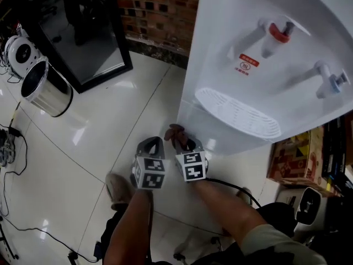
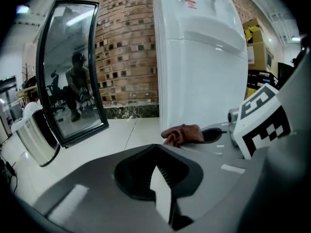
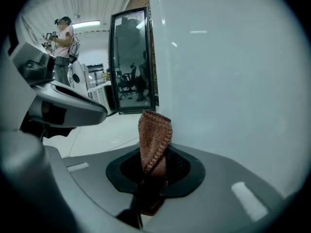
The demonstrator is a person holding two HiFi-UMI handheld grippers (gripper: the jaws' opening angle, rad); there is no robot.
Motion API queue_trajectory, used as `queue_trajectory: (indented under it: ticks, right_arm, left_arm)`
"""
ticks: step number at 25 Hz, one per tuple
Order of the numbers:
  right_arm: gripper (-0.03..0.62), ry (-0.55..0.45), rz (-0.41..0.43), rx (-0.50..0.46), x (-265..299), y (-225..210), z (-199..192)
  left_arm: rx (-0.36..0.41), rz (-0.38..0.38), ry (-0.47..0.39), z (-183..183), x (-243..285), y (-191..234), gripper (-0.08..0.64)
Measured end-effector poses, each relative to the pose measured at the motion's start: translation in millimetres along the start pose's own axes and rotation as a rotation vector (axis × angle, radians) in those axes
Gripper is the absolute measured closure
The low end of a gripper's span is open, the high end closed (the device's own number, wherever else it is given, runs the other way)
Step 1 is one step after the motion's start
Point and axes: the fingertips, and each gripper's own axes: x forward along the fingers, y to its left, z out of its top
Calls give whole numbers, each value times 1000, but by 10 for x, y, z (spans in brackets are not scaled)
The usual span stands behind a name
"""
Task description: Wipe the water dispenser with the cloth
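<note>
My right gripper [image 3: 150,178] is closed narrowly on the brown cloth [image 3: 154,135], which is pinched at its lower end and stands up folded out of the jaws toward twelve o'clock in the right gripper view. My left gripper [image 2: 163,191] sits just beside it at nine o'clock, jaws together with nothing between them. Both are low down over the pale tiled floor [image 1: 99,131]. The white side wall of the water dispenser [image 3: 228,81] fills everything from one to four o'clock of the cloth, very near, though I cannot tell whether the cloth touches it yet. In the head view the dispenser rises toward two o'clock, with its grilled drip tray [image 1: 237,112] and the red tap [image 1: 279,32] and blue tap [image 1: 333,84] above. A leaning mirror [image 1: 88,32] and a metal bin [image 1: 47,90] stand well apart at ten o'clock. I judge this as the approach to the first wiping stroke on the lower body. Next I would press the free fold of cloth flat against the wall and drag it along, keeping the grip firm so the cloth does not slip out.
</note>
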Motion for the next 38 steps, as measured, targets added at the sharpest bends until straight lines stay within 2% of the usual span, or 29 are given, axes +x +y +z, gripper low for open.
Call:
queue_trajectory:
  ticks: [4,9,15,22,28,34,38]
  right_arm:
    - [511,16,-43,6,116,-127,-41]
    - [511,37,-35,-20,-53,-280,-151]
    - [511,57,-73,-48,-503,-695,-333]
    - [511,90,-134,-64,-1016,-1215,-585]
    - [511,104,-124,-96,-1353,-1525,-737]
    - [512,97,-79,-108,-1456,-1649,-758]
    - [512,103,-88,-105,-1523,-1753,-813]
  left_arm:
    - [-15,10,23,-101,43,60,560]
    - [-8,37,20,-7,39,68,560]
    - [70,-50,-29,336,93,-524,560]
    - [146,-175,-39,480,212,-1351,560]
    - [151,-204,-52,566,366,-1758,560]
    - [168,-229,-26,403,411,-2152,560]
    - [163,-241,-11,310,402,-2380,560]
